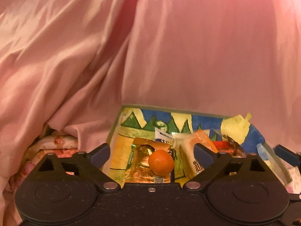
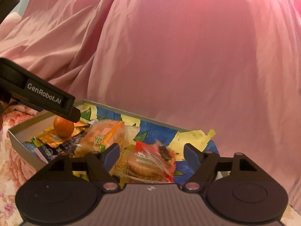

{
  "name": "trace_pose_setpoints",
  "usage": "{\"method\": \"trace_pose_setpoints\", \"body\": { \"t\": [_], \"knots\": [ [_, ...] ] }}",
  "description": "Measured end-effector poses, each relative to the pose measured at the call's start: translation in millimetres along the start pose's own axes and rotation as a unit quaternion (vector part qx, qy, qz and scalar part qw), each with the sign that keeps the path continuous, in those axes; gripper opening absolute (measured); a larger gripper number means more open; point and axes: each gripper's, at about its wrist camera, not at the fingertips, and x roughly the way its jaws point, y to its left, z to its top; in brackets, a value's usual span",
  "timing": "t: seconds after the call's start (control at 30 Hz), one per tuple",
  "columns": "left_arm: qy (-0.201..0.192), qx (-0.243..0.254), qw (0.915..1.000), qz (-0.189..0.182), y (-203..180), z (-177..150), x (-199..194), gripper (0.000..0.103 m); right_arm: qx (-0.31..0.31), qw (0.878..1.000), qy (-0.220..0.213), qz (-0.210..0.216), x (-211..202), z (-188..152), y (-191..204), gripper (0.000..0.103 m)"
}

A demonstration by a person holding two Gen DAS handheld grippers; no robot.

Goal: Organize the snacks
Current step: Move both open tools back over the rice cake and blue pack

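Sorting step: your left gripper (image 1: 151,148) hangs spread over the orange (image 1: 161,162); right gripper (image 2: 151,150), fingers spread, needs closing on the biscuit packet (image 2: 150,164) at 6 o'clock in the box (image 2: 20,134).

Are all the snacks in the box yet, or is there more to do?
Mostly done, it looks like. The orange, the bread packet and the wrapped cookies already lie in the painted box. Nothing is in hand: the left gripper and right gripper are both open and empty. No loose snacks show outside the box.
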Motion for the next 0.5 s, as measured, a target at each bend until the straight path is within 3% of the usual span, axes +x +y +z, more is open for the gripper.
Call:
{"method": "trace_pose_setpoints", "body": {
  "t": [0.27,0.5],
  "knots": [
    [-0.044,-0.011,0.9990,-0.003,3.7,-4.5,-38.8,0.102,0.021,1.000,-0.022,0.003,-32.3,12.0,-8.9,0.101],
    [-0.065,0.006,0.9978,-0.012,7.4,-26.1,-84.2,0.102,0.024,0.999,-0.046,0.006,-72.3,22.9,-9.2,0.103]
  ]
}}
